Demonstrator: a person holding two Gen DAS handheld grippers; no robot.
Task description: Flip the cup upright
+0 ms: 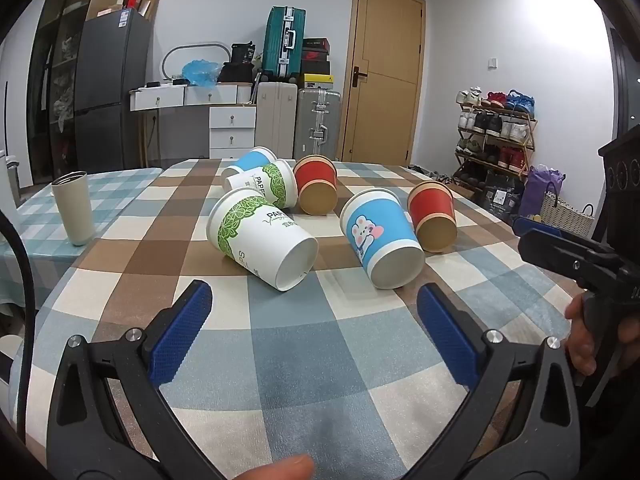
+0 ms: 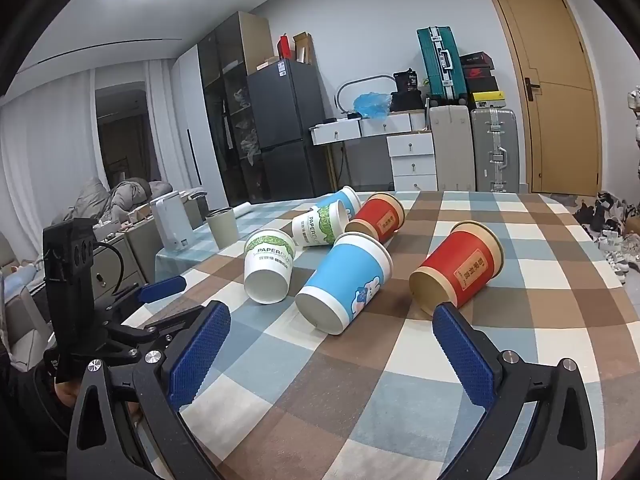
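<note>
Several paper cups lie on their sides on the checked tablecloth. Nearest in the left wrist view are a white cup with green leaves (image 1: 262, 244) and a blue bear cup (image 1: 380, 236), bases toward me, with a red cup (image 1: 433, 216) to the right. Behind lie a second green-leaf cup (image 1: 264, 184), a red cup (image 1: 316, 190) and a blue cup (image 1: 252, 159). My left gripper (image 1: 314, 296) is open and empty, just short of the two nearest cups. My right gripper (image 2: 332, 316) is open and empty before the blue cup (image 2: 348, 280), with the red cup (image 2: 456, 268) to the right and the white cup (image 2: 269, 266) to the left.
A beige tumbler (image 1: 74, 208) stands upright on the table's left part. The right hand-held gripper (image 1: 576, 256) shows at the right edge of the left wrist view. Suitcases, drawers and a fridge stand behind the table; a shoe rack (image 1: 496, 136) is right.
</note>
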